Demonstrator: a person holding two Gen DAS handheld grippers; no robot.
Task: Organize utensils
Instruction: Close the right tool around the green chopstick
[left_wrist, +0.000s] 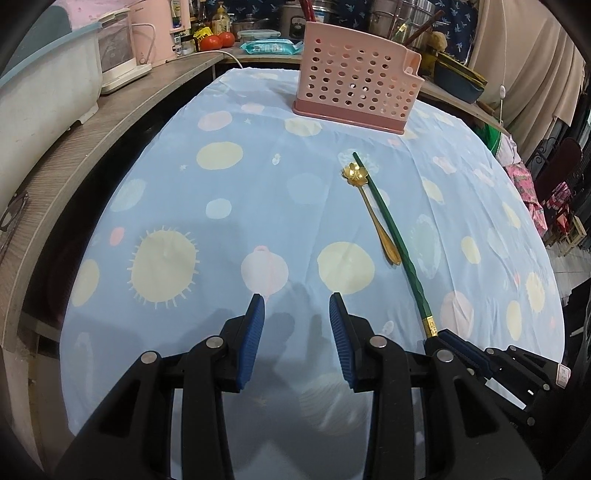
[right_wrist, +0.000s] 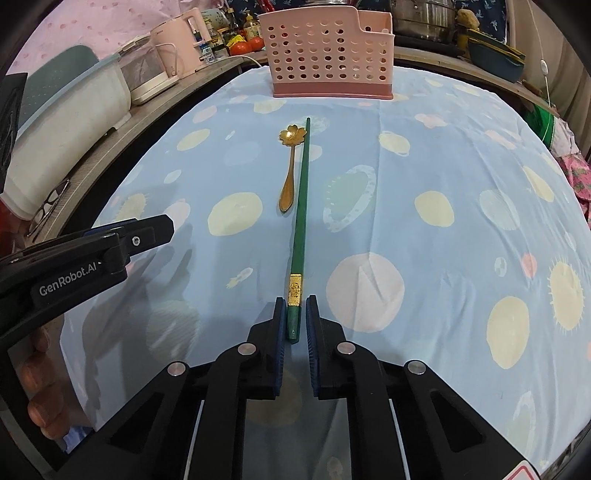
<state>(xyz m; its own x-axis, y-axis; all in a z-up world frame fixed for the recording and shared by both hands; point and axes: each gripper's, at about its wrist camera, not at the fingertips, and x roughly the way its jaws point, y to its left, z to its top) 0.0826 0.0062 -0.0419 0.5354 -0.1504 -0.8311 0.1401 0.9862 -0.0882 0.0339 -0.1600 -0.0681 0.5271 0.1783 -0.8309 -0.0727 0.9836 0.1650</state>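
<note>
The green chopstick (right_wrist: 300, 206) lies flat on the cloth-covered worktop (right_wrist: 443, 166), its long axis running straight from the right claw (right_wrist: 294, 317) toward the pink utensil basket (right_wrist: 328, 55) at the far edge, so claw, stick and basket sit almost on one line. The stick's butt end, just past its gold band, lies between the right claw's blue pads (right_wrist: 280, 325); the jaws stand narrow, a sliver of gap showing on each side, so whether they already pinch it I cannot tell for sure, and it looks not yet gripped. The gold flower spoon (right_wrist: 290, 166) lies just beside the chopstick on its left, bowl end toward the basket, handle nearly parallel and close enough at the bowl that the two may touch. The left claw (left_wrist: 296, 314) hovers wide and empty over bare cloth, left of both utensils and farther from the chopstick than the right claw. Judged from this, the right claw is the one to take the stick, and lifting from the butt end risks the far tip dragging and nudging the spoon. Open cloth lies on the right of the chopstick, and the path ahead to the basket is free
</note>
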